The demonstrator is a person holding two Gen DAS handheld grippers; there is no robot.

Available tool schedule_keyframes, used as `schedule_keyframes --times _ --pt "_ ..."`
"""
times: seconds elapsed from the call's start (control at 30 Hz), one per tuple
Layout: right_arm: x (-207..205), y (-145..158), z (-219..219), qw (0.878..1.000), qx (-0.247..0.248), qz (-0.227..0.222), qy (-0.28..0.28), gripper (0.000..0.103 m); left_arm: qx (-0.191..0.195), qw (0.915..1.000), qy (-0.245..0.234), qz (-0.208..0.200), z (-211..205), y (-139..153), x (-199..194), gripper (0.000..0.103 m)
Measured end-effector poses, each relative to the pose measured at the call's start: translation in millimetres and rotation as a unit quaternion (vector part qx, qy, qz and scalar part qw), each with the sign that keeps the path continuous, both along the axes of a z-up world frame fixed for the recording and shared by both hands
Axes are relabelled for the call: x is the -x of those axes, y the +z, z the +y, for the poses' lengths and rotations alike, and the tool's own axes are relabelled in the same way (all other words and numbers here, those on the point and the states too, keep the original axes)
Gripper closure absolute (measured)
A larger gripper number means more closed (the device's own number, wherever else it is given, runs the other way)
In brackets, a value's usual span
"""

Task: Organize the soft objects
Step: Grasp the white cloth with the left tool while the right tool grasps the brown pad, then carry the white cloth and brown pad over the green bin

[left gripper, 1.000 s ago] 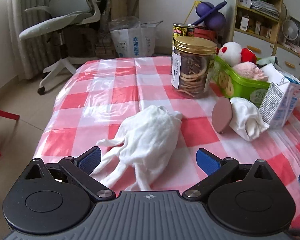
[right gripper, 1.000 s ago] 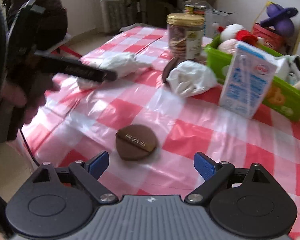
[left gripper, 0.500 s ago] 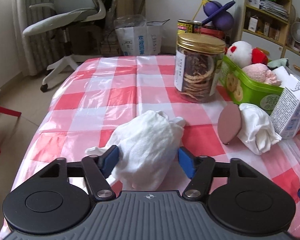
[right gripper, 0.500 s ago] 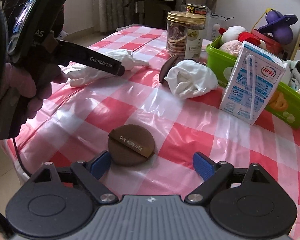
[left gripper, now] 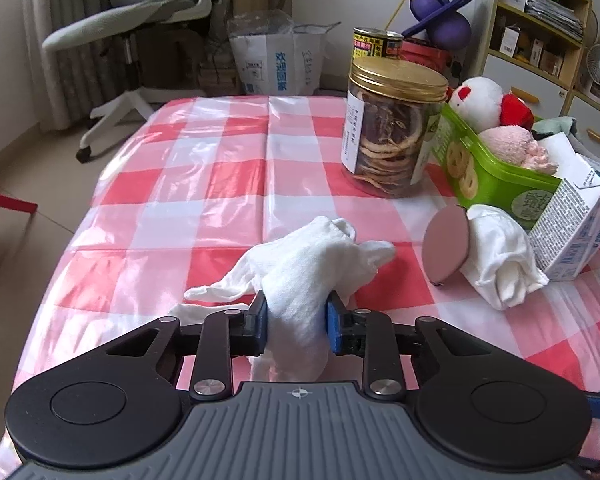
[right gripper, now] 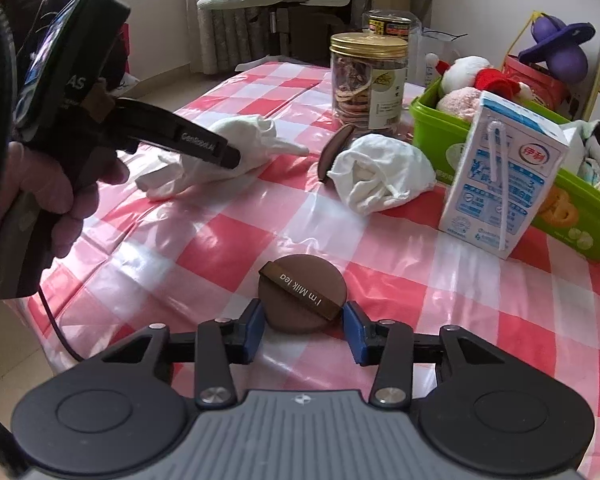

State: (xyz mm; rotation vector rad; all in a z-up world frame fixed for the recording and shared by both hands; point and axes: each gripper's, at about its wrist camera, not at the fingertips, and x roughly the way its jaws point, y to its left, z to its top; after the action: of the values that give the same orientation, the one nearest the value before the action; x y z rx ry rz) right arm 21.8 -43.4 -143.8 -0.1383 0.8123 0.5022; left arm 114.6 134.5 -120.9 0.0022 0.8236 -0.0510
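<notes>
Squeezing the white glove [left gripper: 300, 276] softly, the left hand-held gripper [left gripper: 296, 328] should lift it straight up and over to the green bin [left gripper: 496, 176], while the right hand-held gripper [right gripper: 303, 330] sits partly open around the brown puff [right gripper: 302, 298] near that bin.

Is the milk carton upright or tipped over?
Upright. The milk carton stands on its base on the tablecloth, gabled top up, beside the green bin.

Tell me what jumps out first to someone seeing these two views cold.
Front and centre in the left view, the left claw is shut on a limp white glove on the red-checked tablecloth. In the right view, the right claw brackets a brown round puff lettered "I'm Milk tea". Behind, a green bin holds plush toys.
</notes>
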Motion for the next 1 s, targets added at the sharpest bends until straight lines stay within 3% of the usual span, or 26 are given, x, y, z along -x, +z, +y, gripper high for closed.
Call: schedule_keyframes --times 0.57,0.87,0.93,1.0 --pt "-11.1 17.7 -61.2 0.996 -0.039 0.005 -0.076 0.086 0.05 0.9967 -0.012 0.064 -15.8 22.7 16.6 0.079" --pt "-14.2 8.9 -100.2 0.993 -0.017 0.019 -0.113 0.086 0.066 0.9926 -0.05 0.088 -45.9 23.5 27.2 0.079" --pt "-17.4 3.8 -107.3 0.992 -0.019 0.034 -0.118 0.08 0.068 0.9916 -0.058 0.093 -52.5 22.0 28.2 0.079" --pt "-19.6 -0.2 -112.1 0.991 -0.026 0.047 -0.123 0.062 0.07 0.9909 -0.065 0.095 -58.6 20.2 28.9 0.079"
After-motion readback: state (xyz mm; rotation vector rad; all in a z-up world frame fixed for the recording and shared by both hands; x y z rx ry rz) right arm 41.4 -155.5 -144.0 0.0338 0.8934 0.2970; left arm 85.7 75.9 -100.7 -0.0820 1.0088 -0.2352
